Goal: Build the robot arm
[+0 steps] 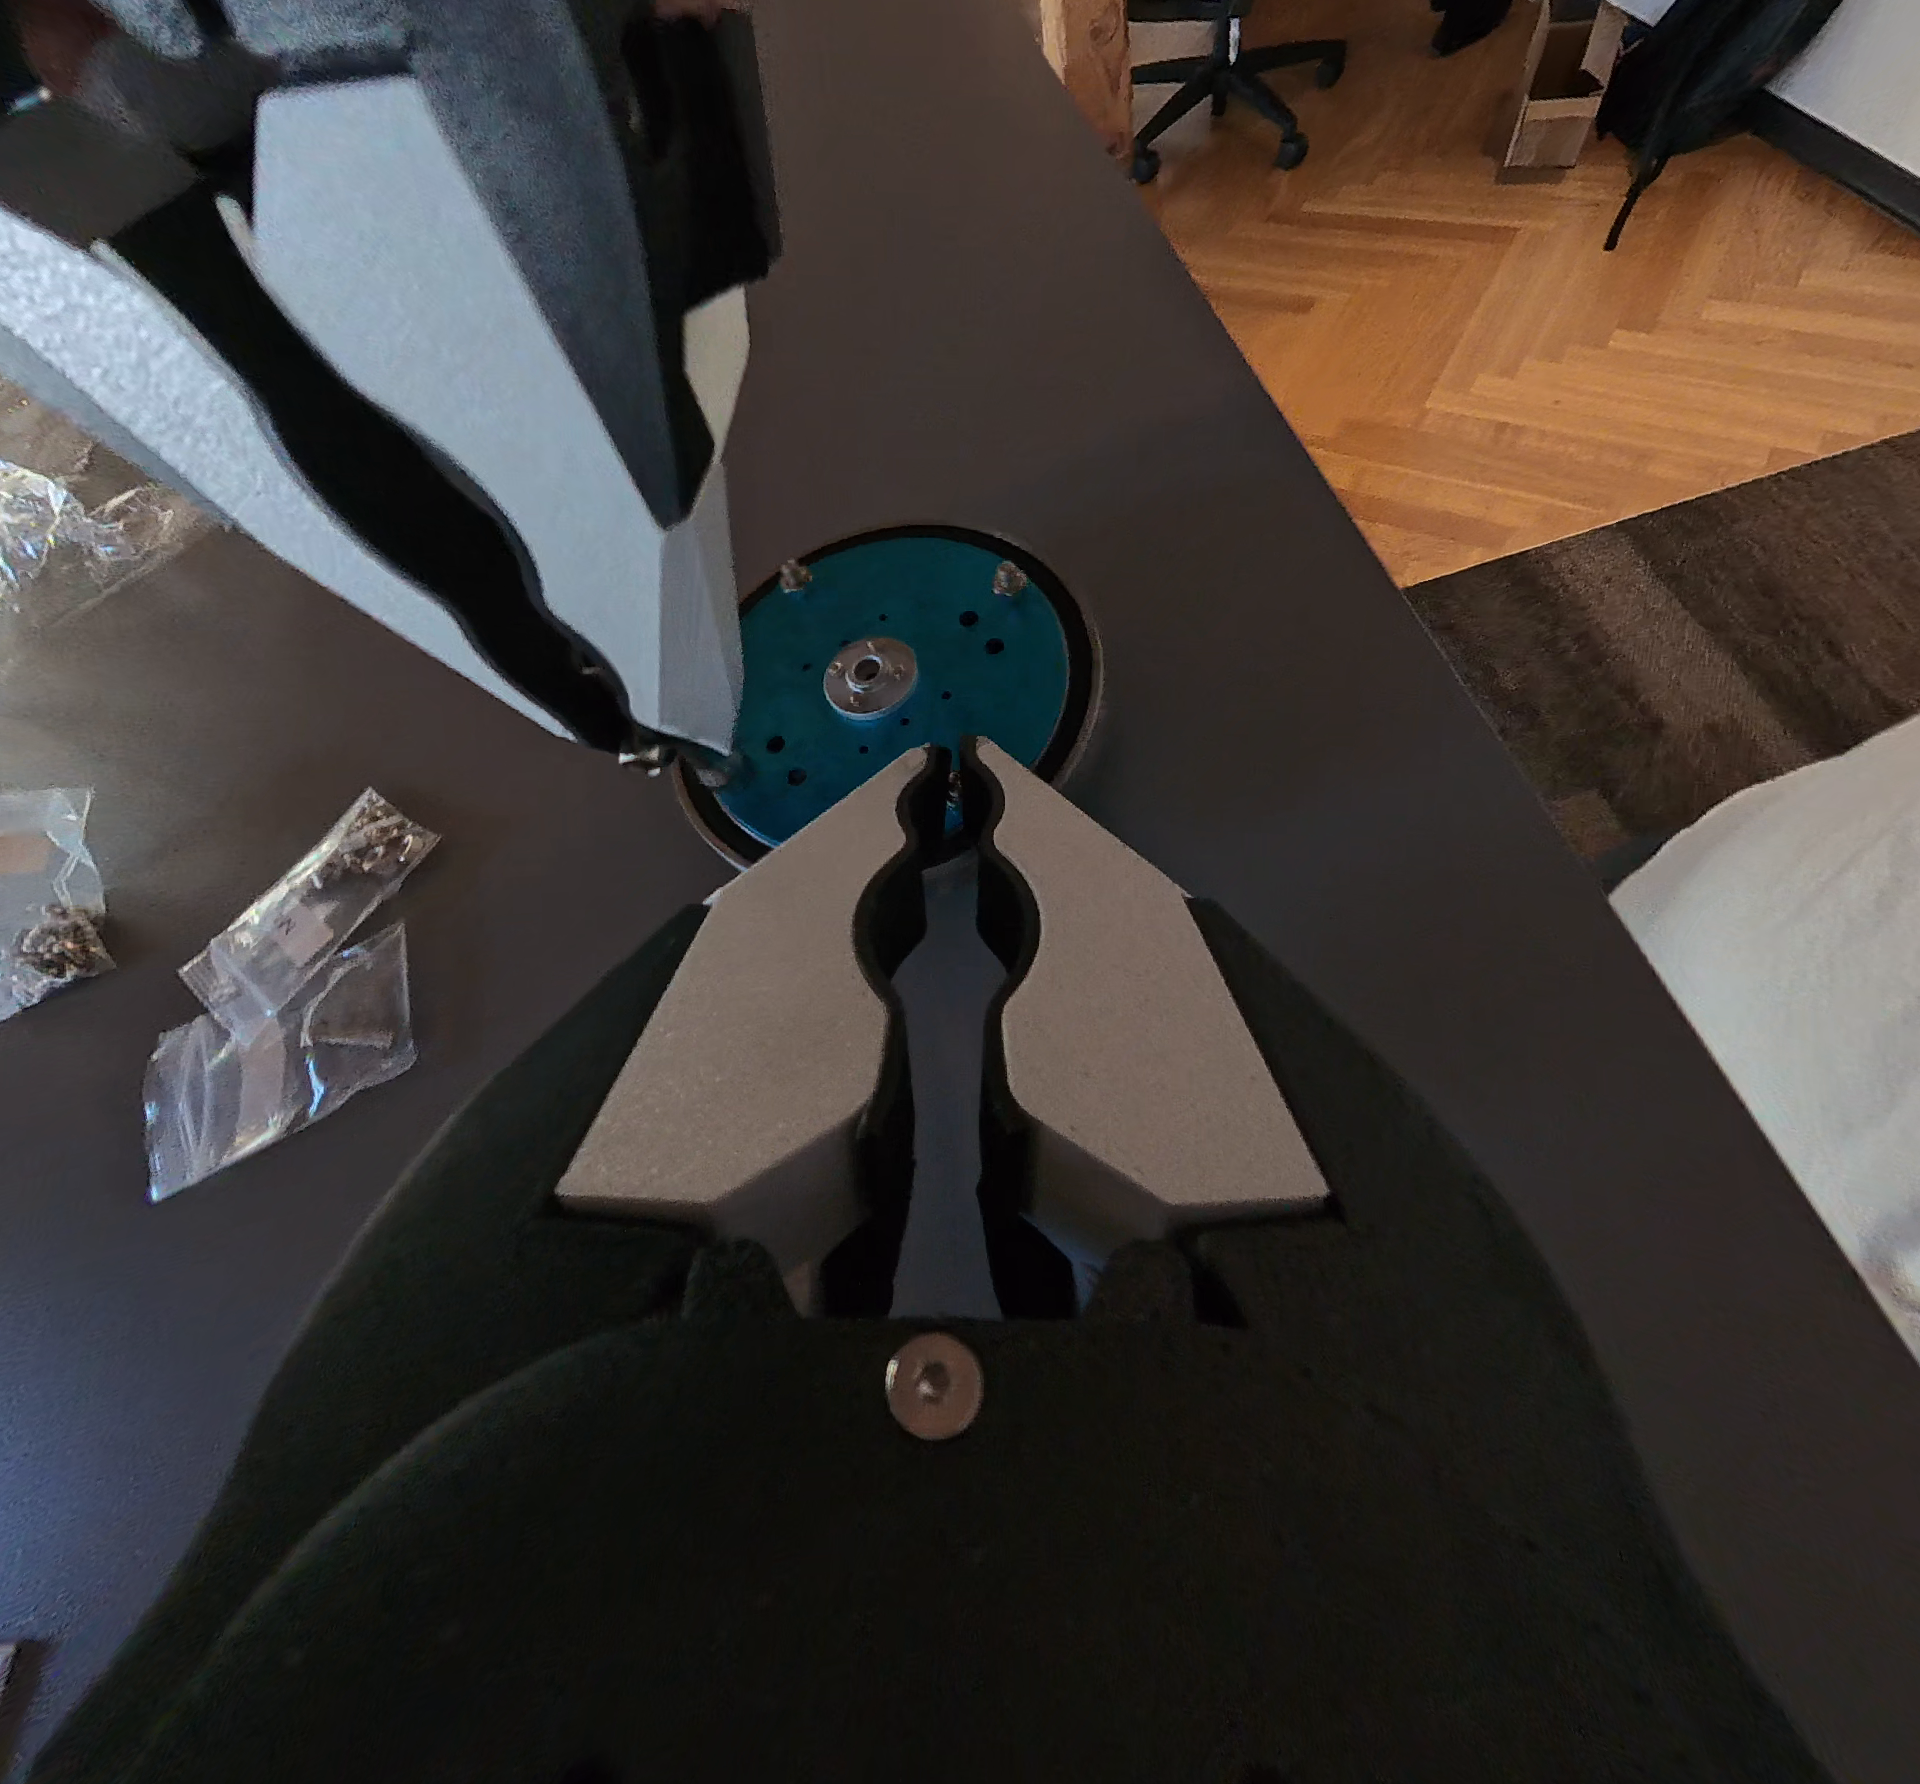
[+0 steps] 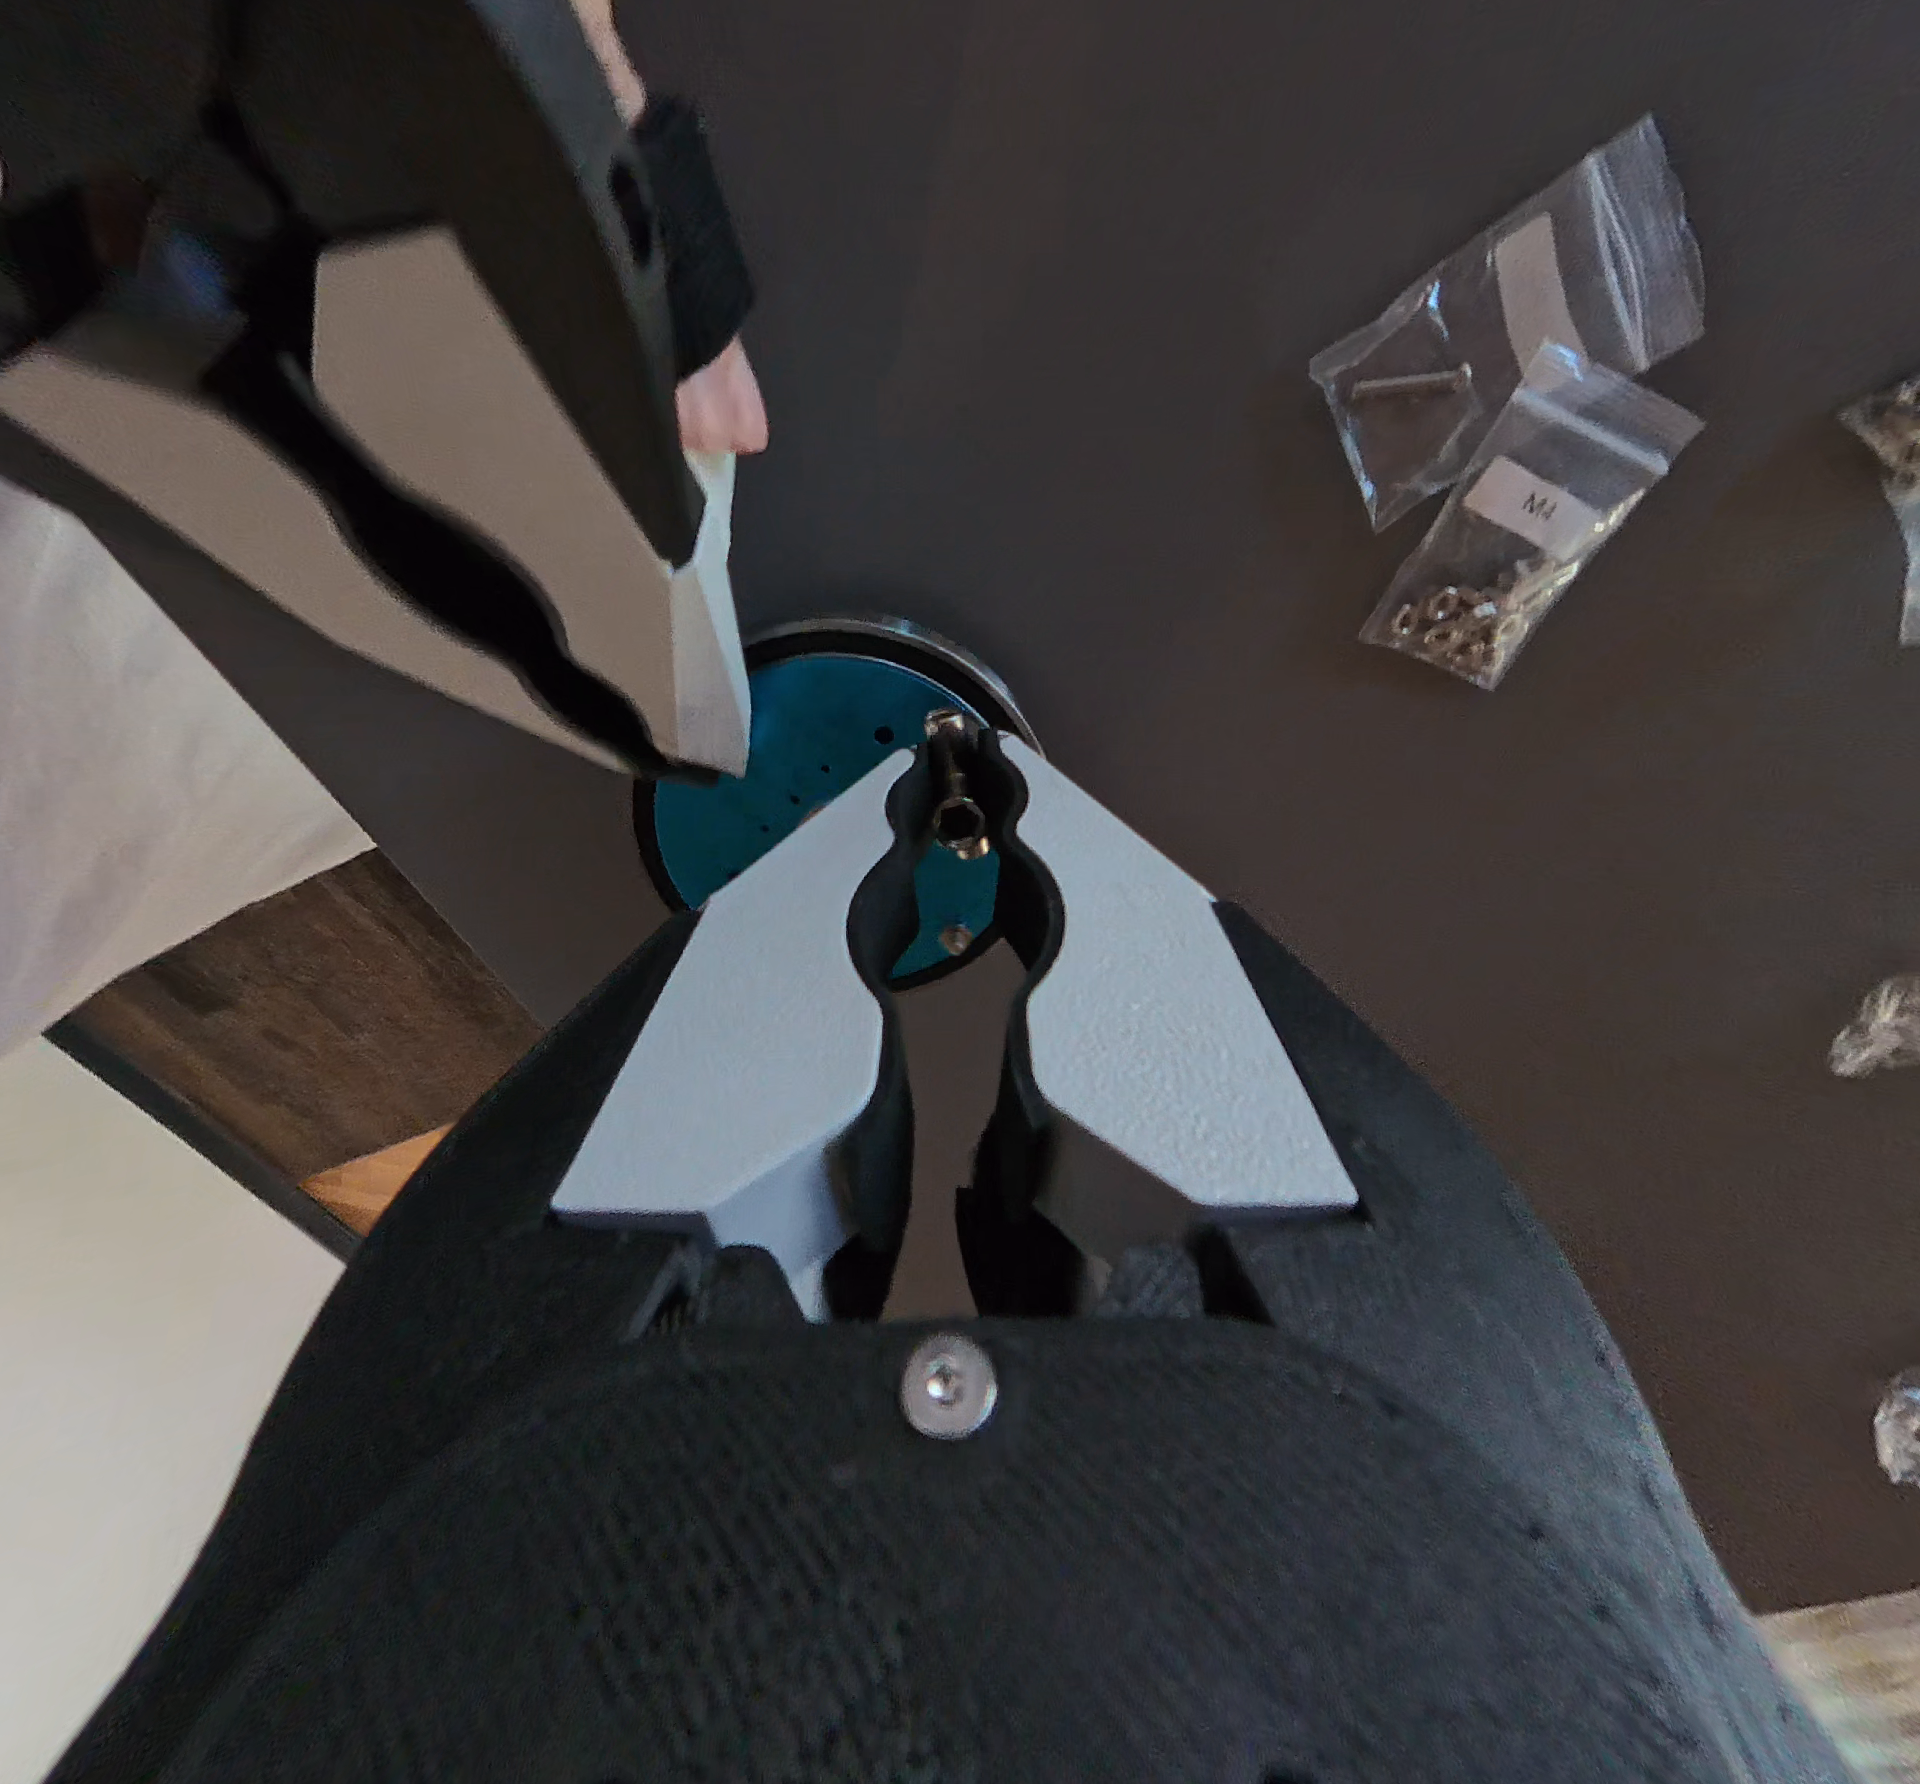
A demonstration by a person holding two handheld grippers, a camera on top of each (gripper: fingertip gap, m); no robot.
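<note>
A blue round disc point(image 1: 935, 612) with small holes and a silver hub point(image 1: 868, 674) sits in a black ring on a dark table point(image 1: 1039, 332). My left gripper point(image 1: 945, 752) is at the disc's near edge, fingers closed around a small upright screw point(image 1: 951, 784). My right gripper point(image 1: 665, 758) comes in from the upper left, its tips on the disc's left edge. In the right wrist view the right gripper point(image 2: 951, 747) is shut on a hex-socket screw point(image 2: 956, 815) over the disc point(image 2: 821, 726). The left gripper point(image 2: 691, 763) touches the disc's edge there.
Clear plastic bags of small metal hardware point(image 1: 301, 955) lie on the table left of the disc and also show in the right wrist view point(image 2: 1507, 363). The table's edge runs diagonally on the right, with wooden floor point(image 1: 1558, 332) and an office chair point(image 1: 1226, 51) beyond. Some 5 cm of space lies between my two pairs of fingers.
</note>
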